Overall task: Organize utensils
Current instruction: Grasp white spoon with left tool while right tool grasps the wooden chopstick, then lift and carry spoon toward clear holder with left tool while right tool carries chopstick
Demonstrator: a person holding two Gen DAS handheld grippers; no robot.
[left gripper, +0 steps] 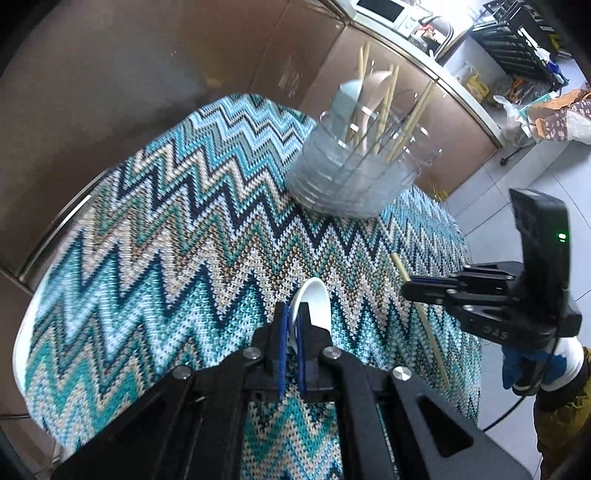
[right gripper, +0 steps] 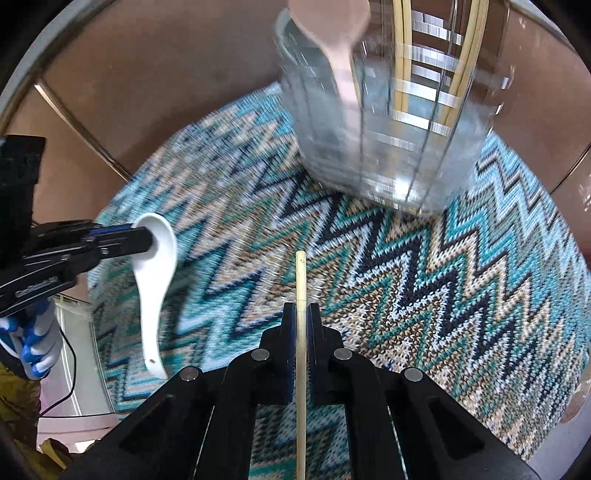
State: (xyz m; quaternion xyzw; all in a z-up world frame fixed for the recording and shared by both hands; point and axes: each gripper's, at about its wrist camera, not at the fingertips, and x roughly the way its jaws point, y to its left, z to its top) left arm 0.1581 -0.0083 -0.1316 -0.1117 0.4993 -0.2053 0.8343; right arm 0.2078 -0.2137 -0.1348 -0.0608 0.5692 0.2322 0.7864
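Chopsticks [left gripper: 384, 107] and 2 spoons, 1 pale pink [right gripper: 334, 33] and 1 grey-green [left gripper: 349, 99], are standing inside the clear ribbed holder [left gripper: 354, 173], which is sitting upright on the zigzag cloth [left gripper: 166, 240] covering the surface. We are counting at least 4 chopsticks leaning against its rim, though blur is hiding the exact number. Our left claw [left gripper: 291, 325] is clamping a white ceramic spoon [right gripper: 155, 266] by the bowl, handle hanging down, above the cloth and well apart from the holder. Our right claw [right gripper: 302, 321] is pinching 1 loose chopstick [right gripper: 301, 280], its tip pointing toward the holder. Gloved hands [right gripper: 37, 347] are gripping both tools.
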